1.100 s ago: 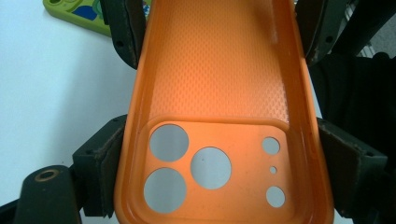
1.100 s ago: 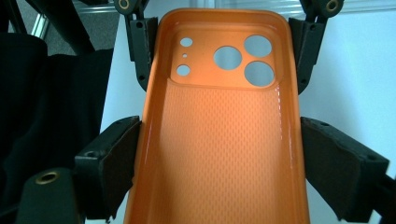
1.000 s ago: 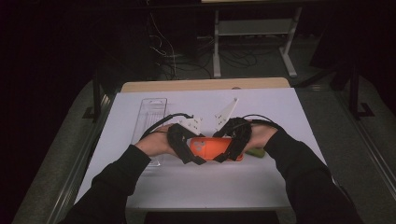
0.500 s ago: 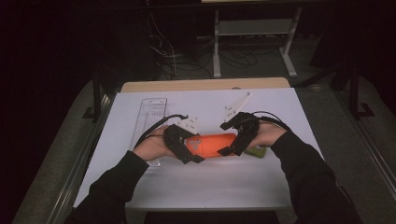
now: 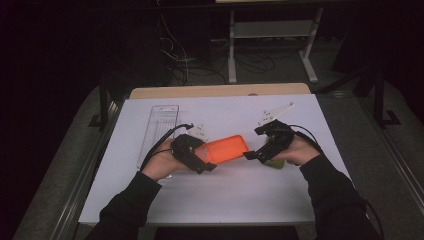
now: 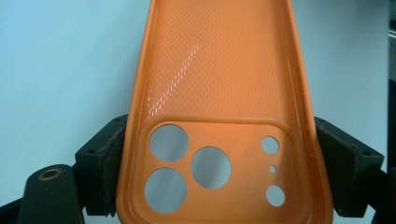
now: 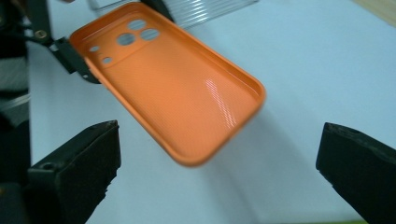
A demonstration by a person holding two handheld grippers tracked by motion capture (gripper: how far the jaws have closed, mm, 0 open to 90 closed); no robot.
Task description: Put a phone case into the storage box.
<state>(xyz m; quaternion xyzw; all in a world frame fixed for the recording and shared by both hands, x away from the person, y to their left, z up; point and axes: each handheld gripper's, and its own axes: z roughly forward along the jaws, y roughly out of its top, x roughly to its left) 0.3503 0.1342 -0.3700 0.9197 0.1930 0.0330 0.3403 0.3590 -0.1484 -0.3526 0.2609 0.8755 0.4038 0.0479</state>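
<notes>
An orange phone case (image 5: 225, 148) is held above the white sheet, inner side up. My left gripper (image 5: 205, 159) is shut on its camera-hole end, and in the left gripper view the two pads press the side walls of the case (image 6: 219, 70). My right gripper (image 5: 252, 150) is off the case's right end with its jaws wide; they have just been opening. In the right gripper view the case (image 7: 177, 88) lies ahead of the right gripper (image 7: 219, 163), and nothing is between its jaws.
A clear plastic tray (image 5: 159, 127) lies at the left of the white sheet (image 5: 240, 200), behind my left hand. A small green object (image 5: 274, 164) sits on the sheet under the right hand. A wooden table edge (image 5: 220, 91) runs along the back.
The right gripper has let go of the case's right end and drawn away to the right. The case now hangs from the left gripper alone, and the hands stand farther apart.
</notes>
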